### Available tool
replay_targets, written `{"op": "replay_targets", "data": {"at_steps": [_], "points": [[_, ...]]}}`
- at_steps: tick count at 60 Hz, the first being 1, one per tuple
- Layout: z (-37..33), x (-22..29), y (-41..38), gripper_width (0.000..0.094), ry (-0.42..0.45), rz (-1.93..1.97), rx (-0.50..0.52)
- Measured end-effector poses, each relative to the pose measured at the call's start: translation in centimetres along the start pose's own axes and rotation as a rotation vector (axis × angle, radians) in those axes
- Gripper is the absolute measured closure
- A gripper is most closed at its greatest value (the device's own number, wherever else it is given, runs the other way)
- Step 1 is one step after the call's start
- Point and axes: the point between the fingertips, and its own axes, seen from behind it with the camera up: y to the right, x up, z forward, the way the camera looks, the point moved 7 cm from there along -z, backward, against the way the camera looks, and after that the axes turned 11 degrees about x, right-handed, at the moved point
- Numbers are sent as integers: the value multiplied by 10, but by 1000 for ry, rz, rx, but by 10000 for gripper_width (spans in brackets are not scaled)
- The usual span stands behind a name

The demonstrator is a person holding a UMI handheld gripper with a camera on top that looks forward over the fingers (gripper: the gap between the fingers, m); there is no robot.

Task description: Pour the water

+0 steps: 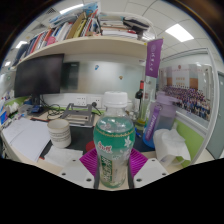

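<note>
Hand-held gripper (113,168) clamped on a bottle (114,148), purple pads (91,160) pressing both sides, bottle upright with white cap, held above the tabletop (30,135), monitor (38,76) and bookshelf (75,45) beyond

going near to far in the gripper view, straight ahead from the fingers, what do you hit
gripper with its fingers pressed on the water bottle → metal rack on the desk behind it → dark monitor → shelf of books up top
</note>
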Motion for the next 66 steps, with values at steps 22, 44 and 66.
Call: {"op": "replay_targets", "data": {"at_steps": [22, 44, 66], "points": [[16, 20, 1, 616, -98, -138, -30], [84, 74, -7, 617, -422, -840, -71], [126, 101, -41, 617, -507, -1547, -134]]}}
